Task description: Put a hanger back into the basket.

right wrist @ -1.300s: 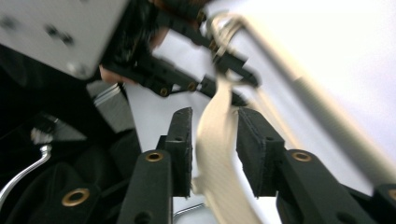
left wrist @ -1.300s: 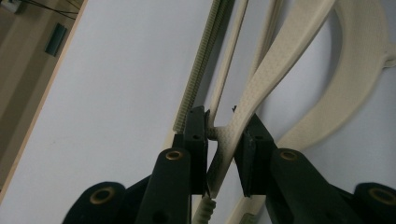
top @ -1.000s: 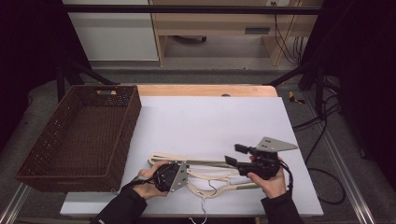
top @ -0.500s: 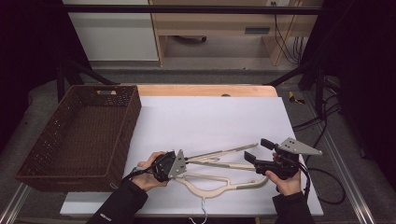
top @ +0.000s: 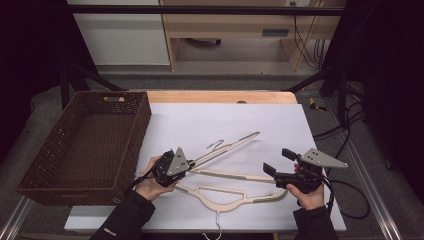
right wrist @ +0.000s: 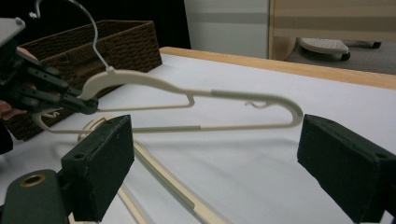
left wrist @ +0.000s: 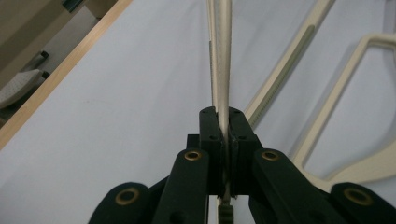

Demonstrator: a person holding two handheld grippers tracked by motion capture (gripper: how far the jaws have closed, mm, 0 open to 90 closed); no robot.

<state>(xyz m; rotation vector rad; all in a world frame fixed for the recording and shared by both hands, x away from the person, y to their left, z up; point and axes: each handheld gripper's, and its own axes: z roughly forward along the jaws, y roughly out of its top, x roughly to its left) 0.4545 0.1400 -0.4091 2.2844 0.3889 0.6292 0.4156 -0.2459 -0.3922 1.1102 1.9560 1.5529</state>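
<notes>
We pinch 1 cream hanger [top: 227, 148] in the left gripper [top: 187, 164] to lift it toward the wicker basket [top: 87, 186]; the right gripper [top: 278, 162], jaws having just been opening, stands spread and empty.

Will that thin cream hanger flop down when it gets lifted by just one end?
Probably not. The thin cream plastic hanger, pinched near one end by the left gripper, keeps its shape, so it seems stiff. It looks light, being a slim open frame. It might swing or twist, since one narrow spot is clamped.
</notes>
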